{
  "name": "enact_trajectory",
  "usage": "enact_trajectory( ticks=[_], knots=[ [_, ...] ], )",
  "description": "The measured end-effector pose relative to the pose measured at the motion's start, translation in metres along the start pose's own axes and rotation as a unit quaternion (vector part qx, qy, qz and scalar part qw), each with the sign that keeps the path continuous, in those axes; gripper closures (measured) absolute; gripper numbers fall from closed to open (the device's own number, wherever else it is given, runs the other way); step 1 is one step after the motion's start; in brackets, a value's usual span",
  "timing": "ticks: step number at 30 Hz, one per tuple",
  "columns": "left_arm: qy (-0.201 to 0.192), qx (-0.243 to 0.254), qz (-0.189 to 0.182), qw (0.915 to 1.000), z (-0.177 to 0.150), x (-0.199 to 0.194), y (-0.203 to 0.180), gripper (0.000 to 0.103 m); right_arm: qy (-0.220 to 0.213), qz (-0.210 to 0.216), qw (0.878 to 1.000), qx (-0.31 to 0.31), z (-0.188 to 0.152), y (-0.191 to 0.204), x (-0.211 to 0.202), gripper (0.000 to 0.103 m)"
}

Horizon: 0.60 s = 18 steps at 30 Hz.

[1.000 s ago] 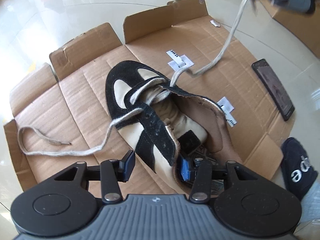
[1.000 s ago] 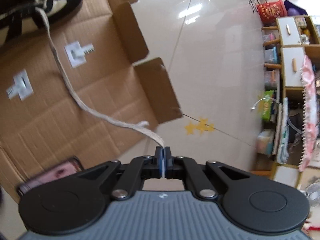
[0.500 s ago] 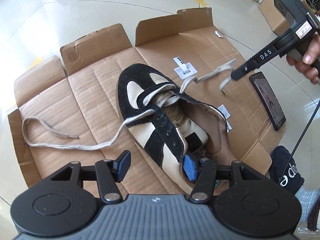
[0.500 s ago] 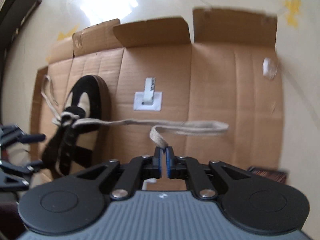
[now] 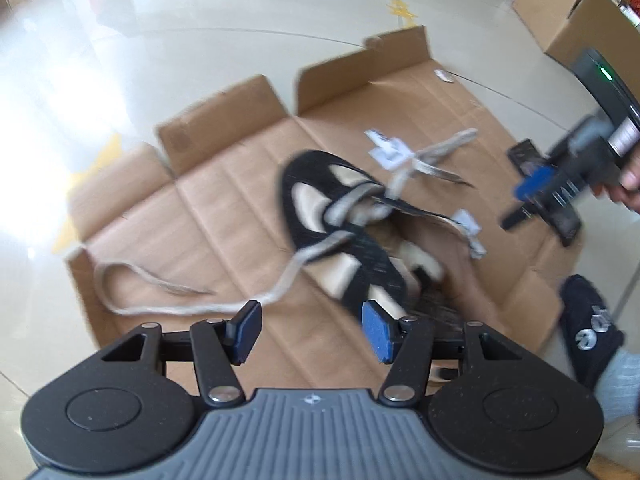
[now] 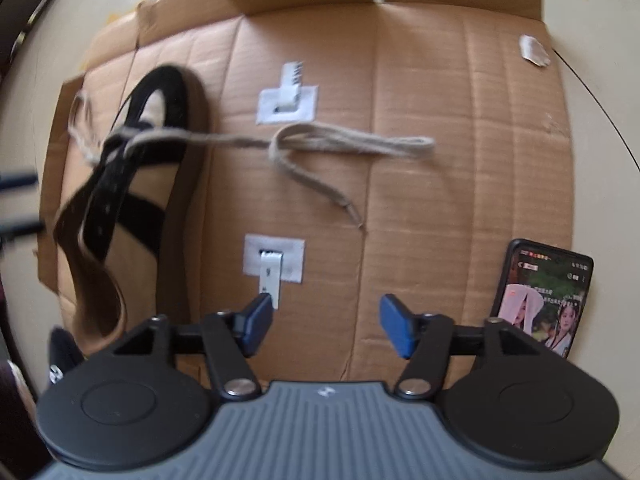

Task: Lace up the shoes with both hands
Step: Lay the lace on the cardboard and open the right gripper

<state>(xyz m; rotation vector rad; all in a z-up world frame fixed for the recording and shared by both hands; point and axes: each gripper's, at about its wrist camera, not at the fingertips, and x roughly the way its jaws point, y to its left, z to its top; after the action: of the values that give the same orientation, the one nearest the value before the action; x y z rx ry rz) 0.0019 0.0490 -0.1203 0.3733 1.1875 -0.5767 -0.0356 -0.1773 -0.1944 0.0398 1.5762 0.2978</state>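
A black and cream shoe point(image 5: 344, 232) lies on flattened cardboard point(image 5: 224, 216); it also shows in the right wrist view point(image 6: 132, 184). Its beige lace runs through the front eyelets. One lace end point(image 5: 160, 292) trails left across the cardboard. The other lace end point(image 6: 344, 148) lies loose in a loop to the right of the shoe. My left gripper point(image 5: 310, 334) is open and empty, just in front of the shoe's heel. My right gripper point(image 6: 324, 326) is open and empty above the cardboard, also seen in the left wrist view point(image 5: 536, 192).
A phone point(image 6: 544, 296) with a lit screen lies at the cardboard's right edge. Two white tape labels point(image 6: 288, 98) point(image 6: 274, 264) are stuck on the cardboard. A person's foot in a black sock point(image 5: 592, 324) rests by the cardboard. Cardboard boxes point(image 5: 576, 16) stand on the tiled floor.
My right gripper has opened and let go of the lace end, which now lies on the cardboard. My left gripper has pulled back a little from the shoe.
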Motion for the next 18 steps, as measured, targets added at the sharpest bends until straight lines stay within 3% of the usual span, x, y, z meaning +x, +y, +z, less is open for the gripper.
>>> enact_trajectory(
  ticks=[5,7,13,18],
  knots=[
    [-0.012,0.096,0.067,0.9930,0.002,0.013,0.021,0.046,-0.012,-0.056,0.995,-0.082,-0.015,0.023,0.011,0.008],
    [-0.015,0.171,0.084,0.9815,-0.003,0.023,0.025,0.046,-0.014,-0.069,0.991,-0.114,-0.019,0.031,0.015,0.004],
    [0.012,0.294,0.071,0.9531,-0.015,0.052,0.042,0.052,-0.015,-0.077,0.985,-0.151,-0.024,0.041,0.025,0.001],
    [0.029,0.333,0.061,0.9404,-0.010,0.067,0.052,0.053,0.005,-0.071,0.987,-0.143,-0.025,0.039,0.034,0.001]
  ],
)
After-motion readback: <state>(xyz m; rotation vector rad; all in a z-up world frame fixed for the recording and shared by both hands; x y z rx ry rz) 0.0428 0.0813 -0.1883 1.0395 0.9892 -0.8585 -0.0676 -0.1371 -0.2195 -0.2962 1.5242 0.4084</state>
